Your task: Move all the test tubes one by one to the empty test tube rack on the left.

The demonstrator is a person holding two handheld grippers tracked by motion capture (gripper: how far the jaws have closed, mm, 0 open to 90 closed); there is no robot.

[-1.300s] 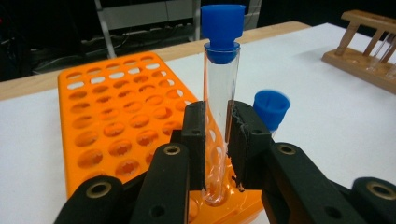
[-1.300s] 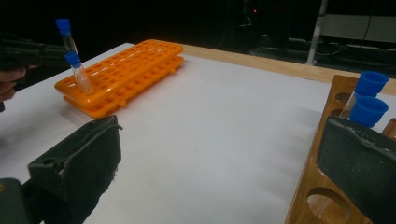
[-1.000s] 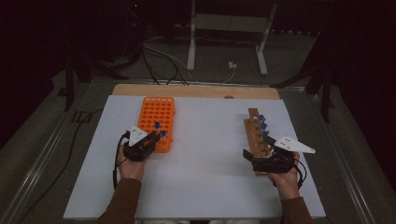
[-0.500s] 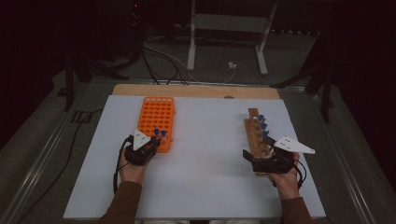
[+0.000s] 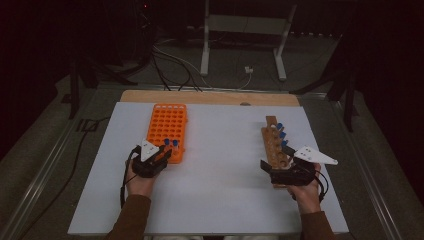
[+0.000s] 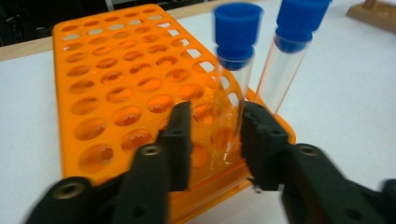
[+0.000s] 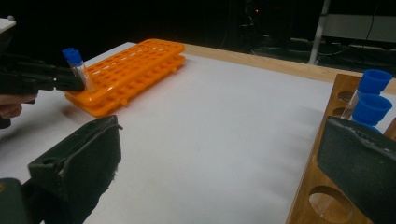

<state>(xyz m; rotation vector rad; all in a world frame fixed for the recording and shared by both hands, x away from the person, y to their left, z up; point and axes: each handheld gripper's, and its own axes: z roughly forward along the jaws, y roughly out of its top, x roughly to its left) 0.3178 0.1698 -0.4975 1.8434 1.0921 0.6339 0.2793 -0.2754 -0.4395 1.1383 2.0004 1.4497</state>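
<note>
1. On the near left of the white bench (image 5: 215, 200), my left tool (image 5: 161, 158) sits at the closest corner of the orange rack (image 5: 169, 125).
2. From the left gripper view, a clear tube with a blue cap (image 6: 233, 79) stands upright in a hole at the rack's near edge, between the two black jaws.
3. Its jaws have just been opening; there is a gap between the left pad and the tube, while the right pad sits just beside or against it, so I read the left tool as open and no longer gripping.
4. A second blue-capped tube (image 6: 287, 60) stands in the rack just beside the first, outside the jaws.
5. At the near right of the bench, my right tool (image 5: 272, 172) rests at the close end of the wooden rack (image 5: 274, 142).
6. From the right gripper view, its jaws stand wide apart with nothing between them, one over bare bench and one over the wooden rack (image 7: 317, 196).
7. Several blue-capped tubes (image 5: 281, 135) stand in a row in the wooden rack, beyond the right tool.
8. An empty hole in the wooden rack lies just by the right jaw.
</note>
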